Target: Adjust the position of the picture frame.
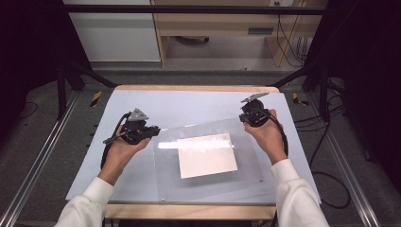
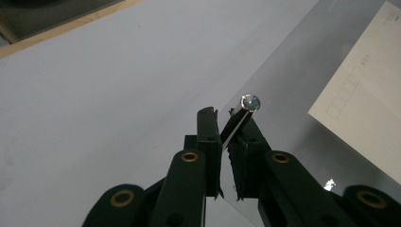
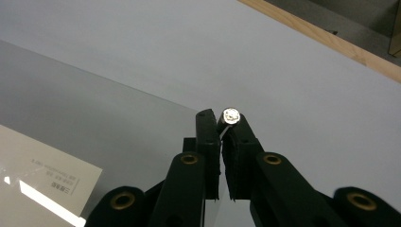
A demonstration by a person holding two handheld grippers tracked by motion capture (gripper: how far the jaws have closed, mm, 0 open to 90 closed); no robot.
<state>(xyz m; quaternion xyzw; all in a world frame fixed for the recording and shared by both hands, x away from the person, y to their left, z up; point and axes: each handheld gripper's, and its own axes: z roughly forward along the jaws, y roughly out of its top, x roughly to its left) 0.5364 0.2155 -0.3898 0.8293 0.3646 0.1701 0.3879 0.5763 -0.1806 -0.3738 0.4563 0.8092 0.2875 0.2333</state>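
A clear plastic sheet (image 1: pixel 166 175) lies over a pale card (image 1: pixel 206 155) in the middle of the table. My left gripper (image 1: pixel 153 131) is shut on the sheet's far left corner. In the left gripper view the jaws (image 2: pixel 226 127) pinch the sheet's edge just below a small metal stud (image 2: pixel 250 101), and the card (image 2: pixel 364 109) shows through the plastic at the right. My right gripper (image 1: pixel 247 117) is shut on the far right corner. In the right gripper view its jaws (image 3: pixel 221 127) close under another stud (image 3: pixel 231 114), with the card (image 3: pixel 38 175) at the lower left.
A pale blue-white mat (image 1: pixel 189 106) covers the wooden table (image 1: pixel 194 88). Metal frame rails (image 1: pixel 38 161) run along both sides, with black posts at the back corners. Cables (image 1: pixel 331 189) lie on the floor at the right. Cabinets stand behind the table.
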